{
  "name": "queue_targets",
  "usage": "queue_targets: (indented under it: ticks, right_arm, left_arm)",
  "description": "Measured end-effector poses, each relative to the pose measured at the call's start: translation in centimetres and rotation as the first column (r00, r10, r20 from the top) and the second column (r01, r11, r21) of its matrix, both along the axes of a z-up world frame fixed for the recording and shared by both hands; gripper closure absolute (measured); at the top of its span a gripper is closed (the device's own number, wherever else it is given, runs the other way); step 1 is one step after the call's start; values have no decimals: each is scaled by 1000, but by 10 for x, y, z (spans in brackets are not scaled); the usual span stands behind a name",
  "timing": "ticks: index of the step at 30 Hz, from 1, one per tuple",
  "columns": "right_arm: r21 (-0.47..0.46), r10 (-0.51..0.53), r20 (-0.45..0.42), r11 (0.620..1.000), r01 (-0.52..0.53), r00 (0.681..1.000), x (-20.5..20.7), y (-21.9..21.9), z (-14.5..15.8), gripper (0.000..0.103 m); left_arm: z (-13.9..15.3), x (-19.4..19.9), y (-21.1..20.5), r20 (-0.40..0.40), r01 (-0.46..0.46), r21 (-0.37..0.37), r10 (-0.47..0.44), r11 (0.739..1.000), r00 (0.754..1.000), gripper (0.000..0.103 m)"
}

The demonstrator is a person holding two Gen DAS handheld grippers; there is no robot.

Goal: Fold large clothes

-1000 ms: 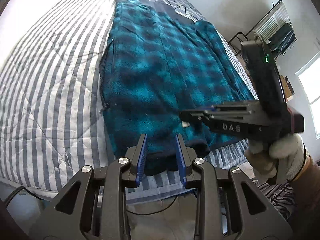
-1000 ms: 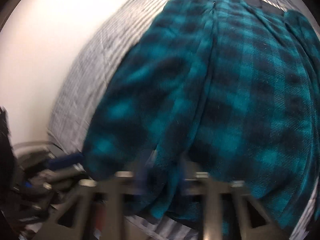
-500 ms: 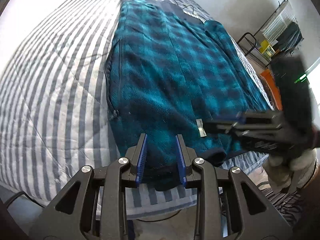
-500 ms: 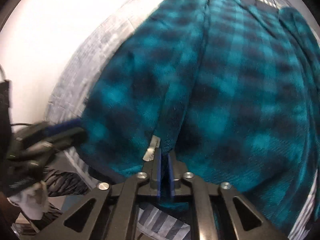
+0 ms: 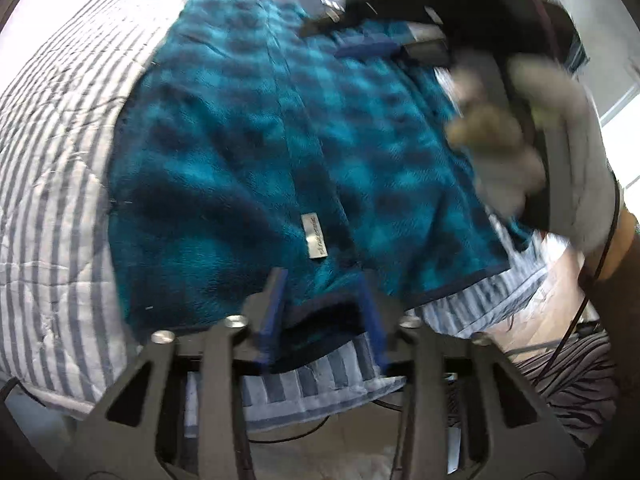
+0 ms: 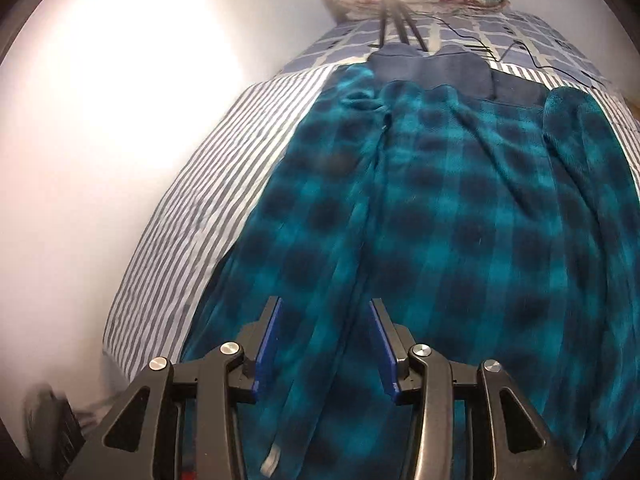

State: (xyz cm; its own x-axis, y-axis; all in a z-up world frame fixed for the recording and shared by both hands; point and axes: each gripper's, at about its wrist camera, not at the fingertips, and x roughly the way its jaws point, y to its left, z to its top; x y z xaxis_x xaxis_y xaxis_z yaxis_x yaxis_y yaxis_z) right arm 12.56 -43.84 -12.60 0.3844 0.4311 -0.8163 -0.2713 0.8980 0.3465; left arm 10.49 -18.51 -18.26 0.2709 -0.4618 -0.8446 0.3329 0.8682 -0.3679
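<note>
Left gripper (image 5: 322,312) has its jaws spread wide, straddling the dark hem of the teal plaid fleece (image 5: 248,152). Right gripper (image 6: 325,338) is wide apart too, gripping nothing, fleece right under it and stretching ahead across the striped bedspread (image 6: 224,184).

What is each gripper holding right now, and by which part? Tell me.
Nothing is held. The left gripper is open around the fleece jacket's dark bottom hem; the right gripper is open over its zipper line.
</note>
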Motion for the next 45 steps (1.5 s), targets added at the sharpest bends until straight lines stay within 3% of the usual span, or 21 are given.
queue_targets:
  ticks: [3, 8, 15, 17, 19, 22, 29, 31, 32, 35, 38, 40, 42, 45]
  right_arm:
    - [-14, -6, -6, 1000, 6, 1000, 14, 3, -4, 58]
    - [-48, 4, -10, 999, -5, 1000, 35, 13, -14, 58]
    - [-150, 61, 4, 987, -60, 998, 55, 35, -27, 59]
    - [-159, 58, -3, 986, -58, 998, 58, 34, -31, 71]
    - [-153, 48, -19, 987, -50, 999, 61, 30, -34, 93]
    - [-90, 52, -2, 995, -52, 999, 60, 23, -26, 103]
    - [-88, 44, 19, 995, -42, 999, 64, 20, -22, 103]
    - [-166, 30, 34, 986, -24, 999, 65, 22, -26, 103]
    - [-182, 21, 20, 983, -17, 1000, 67, 20, -32, 103]
    - [-183, -1, -2, 983, 1, 1000, 69, 14, -38, 103]
    - [-132, -10, 40, 991, 15, 999, 63, 3, -19, 96]
    - [-96, -33, 111, 994, 44, 993, 50, -9, 2, 72]
    - [-83, -54, 169, 994, 68, 984, 37, -20, 17, 69]
    - [-49, -78, 201, 995, 89, 976, 15, -44, 34, 67]
  left_arm:
    - [-4, -1, -10, 24, 21, 29, -21, 999, 999, 98]
    - [-8, 5, -8, 18, 4, 5, -4, 1000, 1000, 103]
    - [7, 3, 3, 12, 1, -108, 0, 994, 1000, 103]
    - [10, 3, 5, 11, 4, -129, -2, 992, 1000, 103]
    - [11, 3, 2, -3, 21, -155, -21, 988, 1000, 103]
    - [11, -2, -11, 29, 57, -106, -54, 993, 998, 103]
    - [23, -9, -11, 126, 16, -18, -14, 1000, 992, 103]
    - [23, -4, -3, 137, -28, -4, 29, 1000, 990, 91]
    - [21, -1, 1, 136, -54, 2, 53, 999, 989, 78]
    - [8, 10, 11, 76, -91, -10, 91, 996, 993, 76]
    - [-15, 15, 6, -26, -47, -25, 47, 999, 999, 76]
    - [-23, 9, -5, 4, 7, 34, -7, 999, 1000, 76]
    - [-22, 6, -12, 37, 44, 81, -48, 996, 998, 75]
    - [-18, 5, -10, 37, 42, 82, -45, 996, 998, 75]
